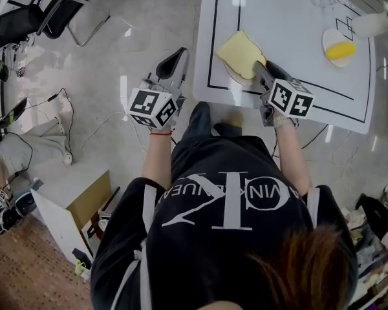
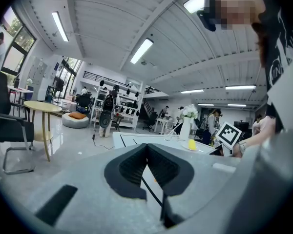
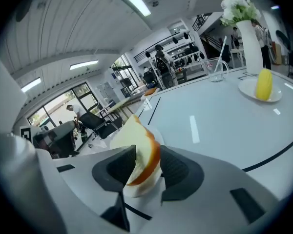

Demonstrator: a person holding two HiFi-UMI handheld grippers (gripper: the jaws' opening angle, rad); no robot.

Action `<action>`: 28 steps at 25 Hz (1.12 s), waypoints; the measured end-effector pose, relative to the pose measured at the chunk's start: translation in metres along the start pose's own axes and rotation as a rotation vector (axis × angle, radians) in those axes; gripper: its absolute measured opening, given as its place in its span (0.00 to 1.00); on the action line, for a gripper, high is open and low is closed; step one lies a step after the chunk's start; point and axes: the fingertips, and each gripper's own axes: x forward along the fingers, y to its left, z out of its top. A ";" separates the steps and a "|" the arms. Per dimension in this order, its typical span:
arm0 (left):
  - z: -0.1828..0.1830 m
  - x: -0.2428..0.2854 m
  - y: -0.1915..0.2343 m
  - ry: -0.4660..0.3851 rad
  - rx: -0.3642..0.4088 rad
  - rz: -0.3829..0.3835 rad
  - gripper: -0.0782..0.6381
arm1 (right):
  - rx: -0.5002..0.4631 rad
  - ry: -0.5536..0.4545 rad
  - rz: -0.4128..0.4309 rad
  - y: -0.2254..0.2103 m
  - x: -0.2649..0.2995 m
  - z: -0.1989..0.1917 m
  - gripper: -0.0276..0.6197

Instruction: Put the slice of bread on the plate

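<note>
The slice of bread (image 1: 240, 53), pale with a brown crust, leans tilted over a small plate (image 1: 231, 76) at the near left of the white table (image 1: 291, 24). My right gripper (image 1: 262, 70) reaches it from the near side. In the right gripper view the bread (image 3: 139, 147) stands between the jaws and leans on the left pad, with a thin gap to the right pad. The plate's white rim (image 3: 157, 132) shows just behind it. The right gripper (image 3: 146, 156) is open. My left gripper (image 1: 174, 60) hangs off the table's left edge over the floor, shut and empty (image 2: 146, 147).
A second plate with a yellow item (image 1: 339, 47) (image 3: 263, 84) sits at the far right of the table, beside a white vase with flowers (image 3: 249, 38) and a glass (image 3: 216, 69). Black lines frame the tabletop. Chairs (image 1: 39, 11) and cables lie on the floor at left.
</note>
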 end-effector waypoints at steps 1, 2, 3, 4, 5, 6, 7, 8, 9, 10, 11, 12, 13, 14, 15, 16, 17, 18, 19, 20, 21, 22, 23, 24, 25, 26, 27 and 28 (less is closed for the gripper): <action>0.000 -0.001 0.000 0.000 0.000 0.000 0.12 | -0.021 0.008 -0.018 -0.003 0.000 0.000 0.29; 0.000 -0.001 0.000 0.000 -0.001 0.000 0.12 | -0.040 0.012 -0.035 -0.006 0.000 0.000 0.29; -0.001 -0.002 0.000 0.001 -0.002 0.000 0.12 | -0.056 0.014 -0.051 -0.008 0.000 0.001 0.27; -0.001 -0.002 0.000 0.001 -0.002 0.000 0.12 | -0.071 0.014 -0.061 -0.009 0.000 0.001 0.26; -0.001 -0.003 0.000 0.001 -0.002 0.000 0.12 | -0.080 0.015 -0.064 -0.010 0.001 0.002 0.26; -0.002 -0.004 0.001 0.002 -0.003 0.000 0.12 | -0.083 0.018 -0.064 -0.009 0.003 0.001 0.26; -0.002 -0.005 0.001 0.001 -0.003 0.000 0.12 | -0.084 0.020 -0.064 -0.009 0.004 0.001 0.26; -0.002 -0.006 0.001 0.001 -0.004 0.001 0.12 | -0.085 0.021 -0.066 -0.009 0.005 0.000 0.26; -0.001 -0.006 0.002 0.000 -0.004 0.001 0.12 | -0.088 0.020 -0.069 -0.008 0.005 -0.001 0.26; -0.001 -0.007 0.003 -0.001 -0.005 0.001 0.12 | -0.094 0.017 -0.073 -0.008 0.005 -0.001 0.26; -0.001 -0.008 0.003 -0.003 -0.006 0.001 0.12 | -0.102 0.014 -0.075 -0.007 0.005 0.000 0.26; -0.002 -0.009 0.004 -0.004 -0.006 0.001 0.12 | -0.107 0.009 -0.076 -0.007 0.004 0.001 0.26; -0.002 -0.009 0.004 -0.004 -0.006 0.001 0.12 | -0.110 0.002 -0.074 -0.006 0.003 0.002 0.26; -0.002 -0.009 0.004 -0.004 -0.007 0.000 0.12 | -0.110 -0.005 -0.070 -0.006 0.002 0.003 0.26; -0.002 -0.008 0.004 -0.005 -0.008 -0.001 0.12 | -0.109 -0.013 -0.066 -0.005 0.000 0.005 0.26; -0.002 -0.008 0.004 -0.005 -0.010 -0.004 0.12 | -0.108 -0.020 -0.063 -0.005 -0.002 0.006 0.26; -0.002 -0.007 0.003 -0.006 -0.010 -0.008 0.12 | -0.108 -0.026 -0.060 -0.005 -0.004 0.008 0.26; -0.001 -0.006 0.001 -0.006 -0.010 -0.012 0.12 | -0.109 -0.032 -0.057 -0.005 -0.005 0.010 0.25; -0.001 -0.004 0.000 -0.006 -0.009 -0.017 0.12 | -0.109 -0.037 -0.054 -0.006 -0.007 0.011 0.25; -0.001 -0.003 -0.001 -0.006 -0.009 -0.021 0.12 | -0.111 -0.042 -0.051 -0.006 -0.009 0.012 0.24; -0.001 -0.001 -0.003 -0.007 -0.009 -0.025 0.12 | -0.115 -0.048 -0.049 -0.006 -0.012 0.014 0.23; 0.000 0.000 -0.004 -0.007 -0.008 -0.029 0.12 | -0.120 -0.055 -0.047 -0.006 -0.014 0.015 0.22; 0.000 0.001 -0.005 -0.008 -0.007 -0.033 0.12 | -0.126 -0.063 -0.045 -0.006 -0.016 0.017 0.21; 0.001 0.002 -0.006 -0.009 -0.006 -0.037 0.12 | -0.131 -0.071 -0.042 -0.005 -0.019 0.018 0.20; 0.002 0.002 -0.007 -0.010 -0.005 -0.041 0.12 | -0.137 -0.081 -0.037 -0.003 -0.021 0.020 0.18; 0.003 0.002 -0.008 -0.011 -0.004 -0.044 0.12 | -0.143 -0.092 -0.031 -0.001 -0.024 0.022 0.17; 0.004 0.003 -0.009 -0.011 -0.003 -0.047 0.12 | -0.150 -0.105 -0.025 0.000 -0.027 0.024 0.16; 0.005 0.004 -0.010 -0.012 -0.002 -0.050 0.12 | -0.157 -0.120 -0.019 0.001 -0.030 0.027 0.14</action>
